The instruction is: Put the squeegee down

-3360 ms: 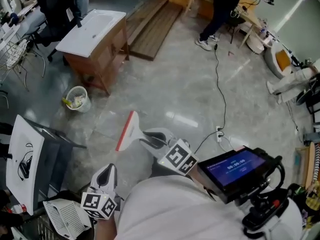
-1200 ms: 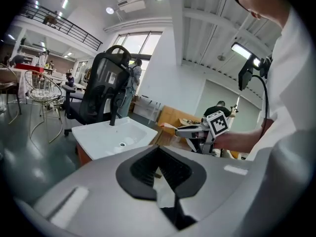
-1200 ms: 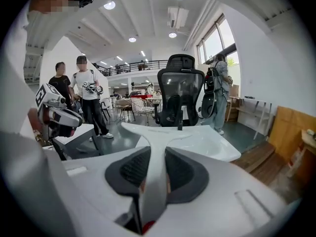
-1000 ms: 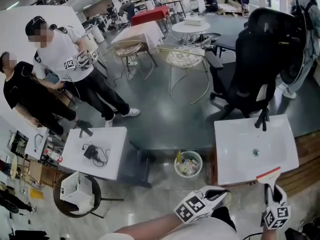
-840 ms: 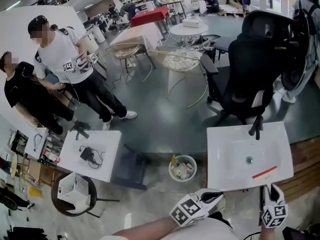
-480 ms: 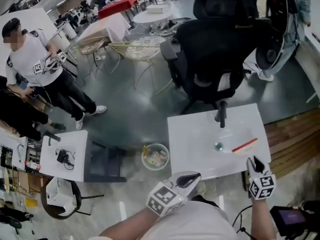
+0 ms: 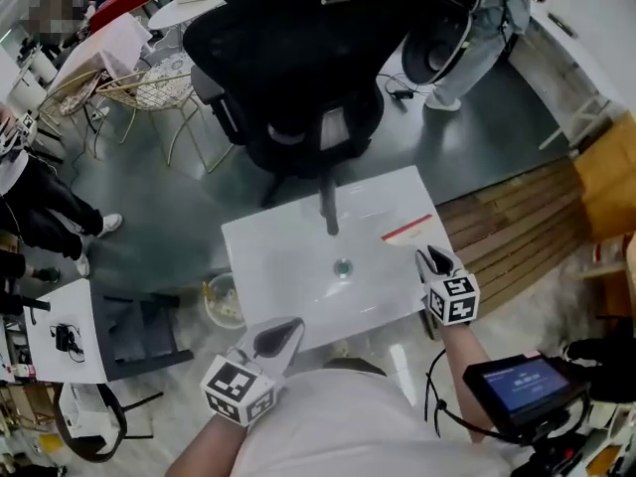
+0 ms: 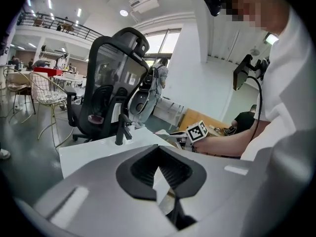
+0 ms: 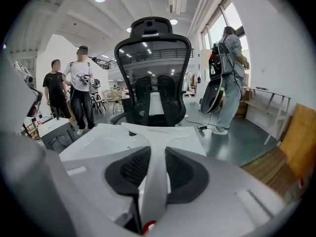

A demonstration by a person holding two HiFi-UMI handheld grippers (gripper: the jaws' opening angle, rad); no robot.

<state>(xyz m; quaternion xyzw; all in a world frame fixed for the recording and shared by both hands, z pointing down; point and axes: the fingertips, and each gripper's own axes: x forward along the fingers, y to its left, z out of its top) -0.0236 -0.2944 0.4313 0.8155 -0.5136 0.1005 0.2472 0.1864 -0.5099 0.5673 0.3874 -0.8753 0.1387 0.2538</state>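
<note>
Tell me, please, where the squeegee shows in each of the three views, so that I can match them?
Head view: right of centre, the squeegee over the sink's right side, held by the right gripper.
Left gripper view: not clearly made out.
Right gripper view: bottom centre, the squeegee between the jaws.
Shared landmark: the black chair behind the sink.

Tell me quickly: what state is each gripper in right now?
Left gripper: closed, nothing in it.
Right gripper: closed on the handle of the squeegee.
</note>
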